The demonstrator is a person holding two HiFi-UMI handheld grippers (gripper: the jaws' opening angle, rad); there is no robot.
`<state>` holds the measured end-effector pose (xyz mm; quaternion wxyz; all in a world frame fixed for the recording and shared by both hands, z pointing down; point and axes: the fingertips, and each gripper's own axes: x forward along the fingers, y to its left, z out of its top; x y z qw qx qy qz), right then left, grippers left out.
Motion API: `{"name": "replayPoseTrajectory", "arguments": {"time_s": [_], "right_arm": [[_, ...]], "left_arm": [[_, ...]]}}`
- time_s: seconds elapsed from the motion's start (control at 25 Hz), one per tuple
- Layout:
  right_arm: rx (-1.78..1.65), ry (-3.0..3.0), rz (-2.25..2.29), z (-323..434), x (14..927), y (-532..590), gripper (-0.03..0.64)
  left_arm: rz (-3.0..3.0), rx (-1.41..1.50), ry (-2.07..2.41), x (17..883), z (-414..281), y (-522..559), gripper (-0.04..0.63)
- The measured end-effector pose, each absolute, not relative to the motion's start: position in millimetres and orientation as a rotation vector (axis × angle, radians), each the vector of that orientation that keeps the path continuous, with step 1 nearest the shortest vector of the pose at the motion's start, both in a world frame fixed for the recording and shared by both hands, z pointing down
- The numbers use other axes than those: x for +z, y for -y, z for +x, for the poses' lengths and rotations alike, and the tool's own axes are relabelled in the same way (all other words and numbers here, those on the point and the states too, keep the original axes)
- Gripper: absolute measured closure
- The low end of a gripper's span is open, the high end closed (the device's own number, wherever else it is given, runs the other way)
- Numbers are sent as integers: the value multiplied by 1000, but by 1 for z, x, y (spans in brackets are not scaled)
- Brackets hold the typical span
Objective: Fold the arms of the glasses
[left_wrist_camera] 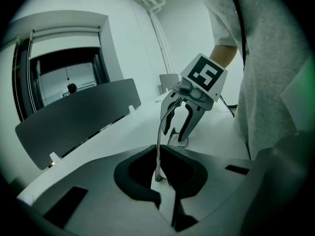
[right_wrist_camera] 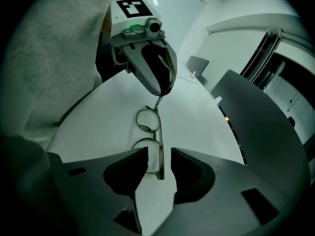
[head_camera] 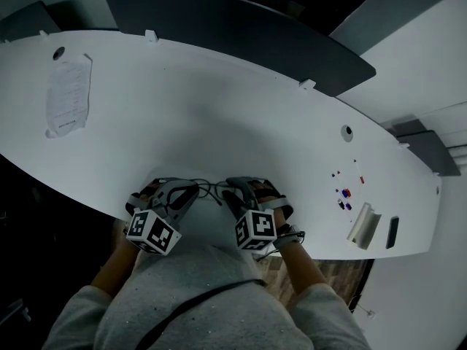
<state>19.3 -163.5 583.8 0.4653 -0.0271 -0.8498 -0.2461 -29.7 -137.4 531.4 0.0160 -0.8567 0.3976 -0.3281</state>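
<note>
Thin round-lens glasses (head_camera: 209,190) lie on the white table (head_camera: 219,108) near its front edge, between my two grippers. My left gripper (head_camera: 191,189) is shut on the tip of one arm (left_wrist_camera: 158,151); the thin arm rises from its jaws (left_wrist_camera: 165,183) toward the right gripper (left_wrist_camera: 176,134). In the right gripper view both lenses show flat on the table, and the other arm (right_wrist_camera: 160,151) runs between the jaws of my right gripper (right_wrist_camera: 159,157). Those jaws stand open, with a gap on each side of the arm. The left gripper (right_wrist_camera: 165,90) holds the far end.
A paper sheet (head_camera: 68,97) lies at the table's far left. Small coloured items (head_camera: 344,195), a white holder (head_camera: 363,226) and a dark flat object (head_camera: 392,232) sit at the right end. A dark panel (head_camera: 241,28) stands behind the table.
</note>
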Motion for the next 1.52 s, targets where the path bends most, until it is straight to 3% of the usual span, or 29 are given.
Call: {"name": "replayPoseTrajectory", "arguments": {"time_s": [0.56,1.0,1.52], "right_arm": [[-400,2256,-94,20,574,157,450],[99,2570,83,47,535,154,417],[124,2612,153,46,531,171,419]], "left_arm": [[-2654,-1132,-1144,538,-14,152,563],[-2637,-1263,-1012,550,-2,158,563],[-2602,-1414,-902,568,8,163,563]]}}
